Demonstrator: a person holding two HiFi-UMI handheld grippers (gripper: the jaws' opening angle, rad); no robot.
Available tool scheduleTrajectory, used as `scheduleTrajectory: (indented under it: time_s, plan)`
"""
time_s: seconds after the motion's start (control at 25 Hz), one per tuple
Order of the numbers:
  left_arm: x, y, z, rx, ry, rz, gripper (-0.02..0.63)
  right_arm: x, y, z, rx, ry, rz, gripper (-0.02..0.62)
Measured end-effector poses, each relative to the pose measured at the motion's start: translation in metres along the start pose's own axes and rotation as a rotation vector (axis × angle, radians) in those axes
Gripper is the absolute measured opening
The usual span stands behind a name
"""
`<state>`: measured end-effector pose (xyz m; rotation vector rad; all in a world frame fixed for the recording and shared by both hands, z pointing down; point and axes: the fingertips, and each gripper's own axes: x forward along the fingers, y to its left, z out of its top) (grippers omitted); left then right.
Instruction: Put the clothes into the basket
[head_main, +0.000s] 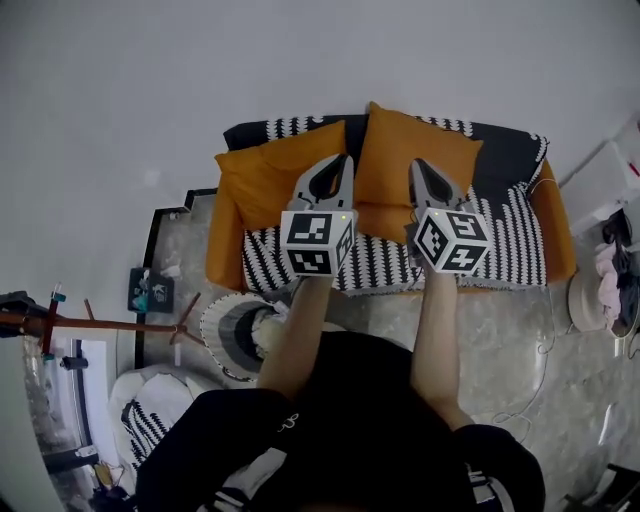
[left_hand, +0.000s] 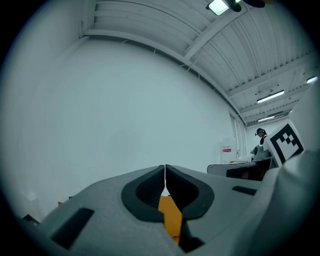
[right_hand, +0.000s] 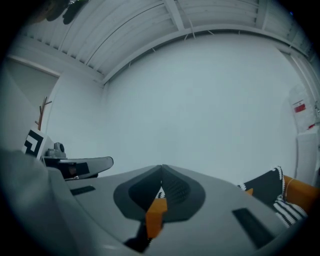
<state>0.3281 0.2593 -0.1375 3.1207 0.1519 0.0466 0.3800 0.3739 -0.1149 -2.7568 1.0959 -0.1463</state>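
Both grippers are held out level side by side over an orange sofa (head_main: 556, 232), and neither carries anything. My left gripper (head_main: 344, 160) is shut, its jaws meeting edge to edge against a bare white wall in the left gripper view (left_hand: 165, 168). My right gripper (head_main: 416, 166) is shut too, likewise empty in the right gripper view (right_hand: 161, 168). A round white ribbed basket (head_main: 212, 345) stands on the floor below my left arm, partly hidden by it. Pink and dark clothes (head_main: 608, 276) hang at the far right edge.
Two orange cushions (head_main: 262, 170) and a black-and-white patterned throw (head_main: 380, 262) cover the sofa. A wooden coat stand (head_main: 112, 325) lies across the left. A white cushion with a patterned cloth (head_main: 150, 408) sits at lower left. A cable (head_main: 545, 340) trails over the marble floor.
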Motion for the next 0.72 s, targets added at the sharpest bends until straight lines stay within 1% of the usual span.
scheduleTrajectory:
  time_s: [0.32, 0.72]
  plan:
    - [-0.004, 0.013, 0.004, -0.007, -0.004, 0.000, 0.011, 0.005, 0.018, 0.000, -0.052, 0.023, 0.002, 0.011]
    - [-0.010, 0.008, 0.015, -0.010, -0.027, -0.027, 0.011, -0.006, 0.026, 0.015, -0.088, 0.001, -0.002, 0.011]
